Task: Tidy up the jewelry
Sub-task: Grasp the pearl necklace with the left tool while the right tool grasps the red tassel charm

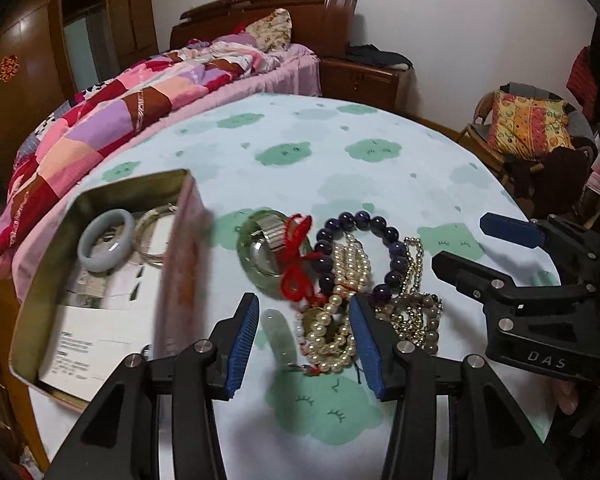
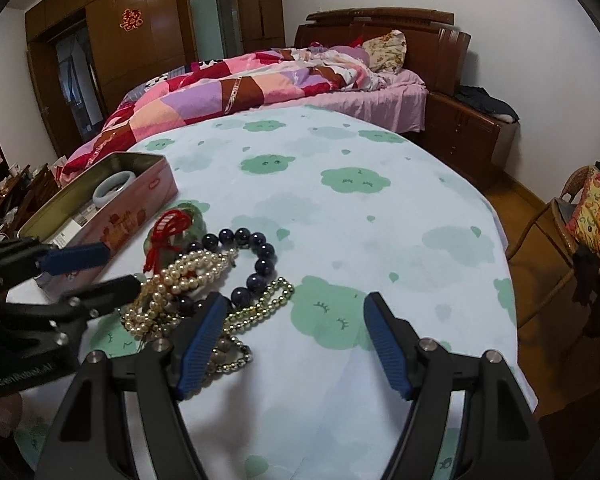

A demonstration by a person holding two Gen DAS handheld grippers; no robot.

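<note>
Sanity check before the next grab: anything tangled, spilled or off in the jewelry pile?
Yes. The loose pieces lie in one tangled heap beside the tin: the pearl strand overlaps the dark bead bracelet and gold bead chain, and a red cord crosses the green bangle. Nothing looks broken.

Home bedroom: bed (image 2: 260, 76), wardrobe (image 2: 140, 32).
</note>
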